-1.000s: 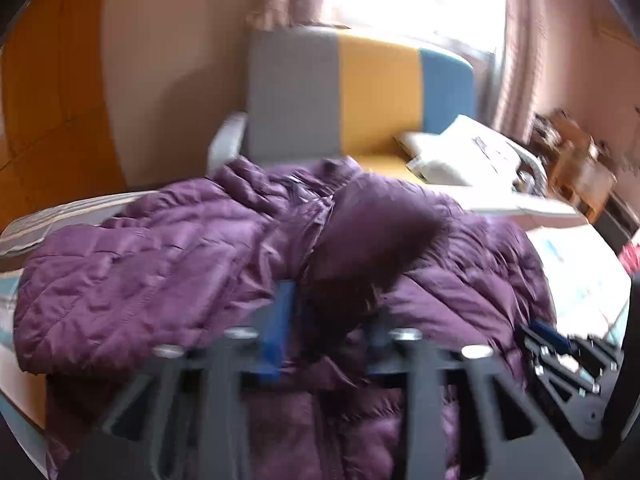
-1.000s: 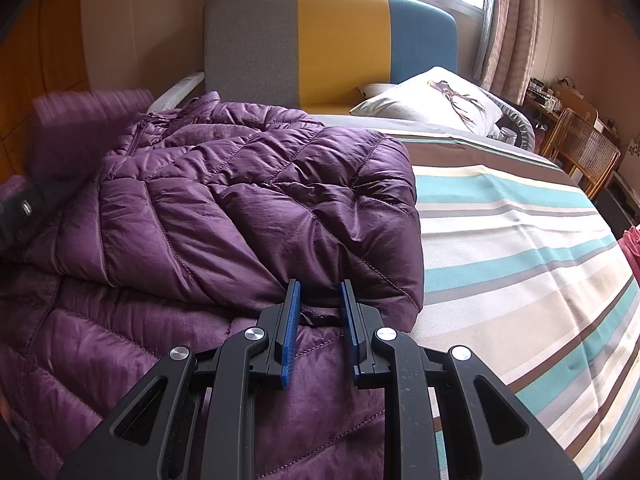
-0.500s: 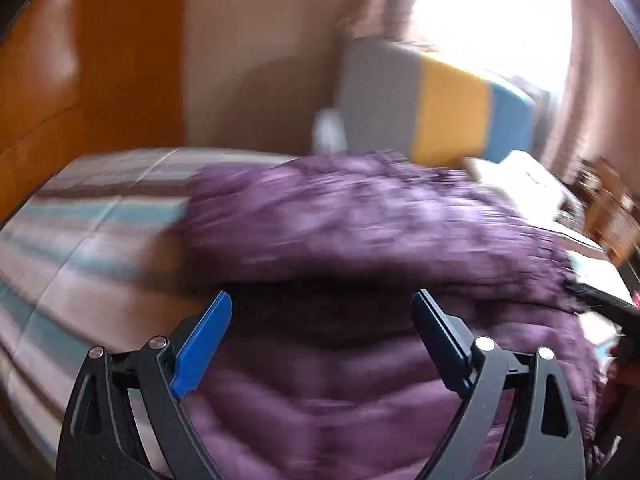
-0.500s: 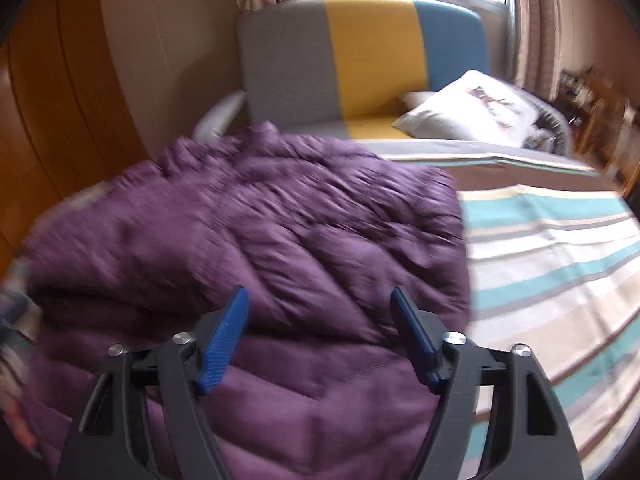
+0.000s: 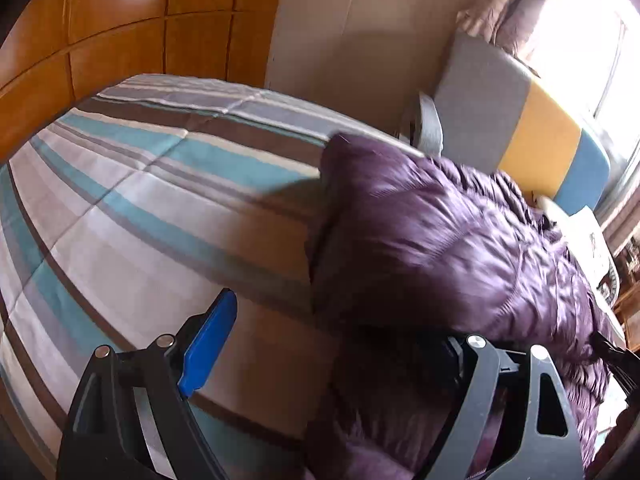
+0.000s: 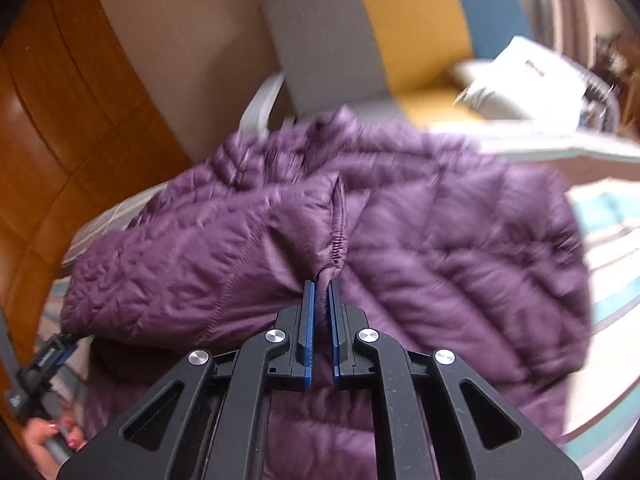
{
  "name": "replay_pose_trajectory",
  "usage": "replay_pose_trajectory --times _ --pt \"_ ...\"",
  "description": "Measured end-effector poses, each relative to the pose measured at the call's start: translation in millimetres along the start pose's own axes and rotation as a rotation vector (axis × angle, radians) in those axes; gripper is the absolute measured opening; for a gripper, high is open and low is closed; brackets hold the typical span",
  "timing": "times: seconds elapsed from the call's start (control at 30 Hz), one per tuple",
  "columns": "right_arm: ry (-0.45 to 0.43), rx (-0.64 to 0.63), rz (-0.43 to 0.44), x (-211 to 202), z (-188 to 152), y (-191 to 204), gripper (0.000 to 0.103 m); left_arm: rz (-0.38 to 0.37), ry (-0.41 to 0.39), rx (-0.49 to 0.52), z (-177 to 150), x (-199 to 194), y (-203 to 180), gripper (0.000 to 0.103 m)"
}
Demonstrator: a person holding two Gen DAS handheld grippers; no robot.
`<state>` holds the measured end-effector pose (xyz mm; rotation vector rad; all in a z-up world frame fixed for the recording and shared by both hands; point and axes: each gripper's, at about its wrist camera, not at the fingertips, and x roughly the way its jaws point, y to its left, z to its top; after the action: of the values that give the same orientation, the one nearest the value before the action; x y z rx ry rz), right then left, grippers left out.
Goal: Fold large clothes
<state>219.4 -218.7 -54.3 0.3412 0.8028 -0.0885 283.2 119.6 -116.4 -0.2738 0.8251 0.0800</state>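
striped bed (image 5: 132,216) | left gripper (image 5: 320,344) fingers spread, empty | right gripper (image 6: 321,292) fingers just closed, pinching purple jacket (image 6: 440,240) cuff

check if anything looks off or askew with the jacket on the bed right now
Nothing damaged. The purple jacket lies bunched, not flat, on the striped bedspread; its elastic cuff is pinched in the right gripper, sleeve across the body.
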Motion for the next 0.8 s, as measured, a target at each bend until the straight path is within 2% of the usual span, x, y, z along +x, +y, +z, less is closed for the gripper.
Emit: replay_pose_trajectory --times 0.1,0.2,0.27,0.33,0.4,0.43,0.53,0.63,0.7,0.8 --pt "-0.066 -0.022 -0.095 -10 1 -8 0.005 0.006 -0.007 0.0 -1 5 0 0.086" --pt "-0.035 -0.01 -0.153 -2 -6 -25 0.005 0.017 0.037 -0.018 -4 19 6 0.086" --pt "0.003 0.021 -0.114 9 -12 -34 0.005 -0.001 0.069 -0.044 -7 28 12 0.087" --pt "-0.009 0.031 -0.095 10 -16 -38 0.006 -0.001 0.061 -0.043 -7 23 13 0.087" --pt "-0.012 0.053 -0.059 5 -16 -41 0.013 0.0 0.071 -0.04 -10 19 15 0.086" --pt "-0.015 0.064 -0.05 2 -17 -44 0.014 0.004 0.071 -0.045 -13 15 18 0.086" --pt "-0.022 0.075 -0.035 -7 -19 -52 0.014 0.021 0.023 -0.108 -21 -7 30 0.086" --pt "-0.035 0.064 -0.033 -19 -23 -53 0.014 0.026 -0.097 -0.139 -22 -36 29 0.086" --pt "-0.047 0.06 -0.033 -23 -21 -51 0.014 0.002 -0.146 -0.095 -15 -49 13 0.087" --pt "-0.065 0.051 -0.025 -31 -16 -48 0.014 -0.043 -0.166 0.012 -4 -51 -22 0.09"
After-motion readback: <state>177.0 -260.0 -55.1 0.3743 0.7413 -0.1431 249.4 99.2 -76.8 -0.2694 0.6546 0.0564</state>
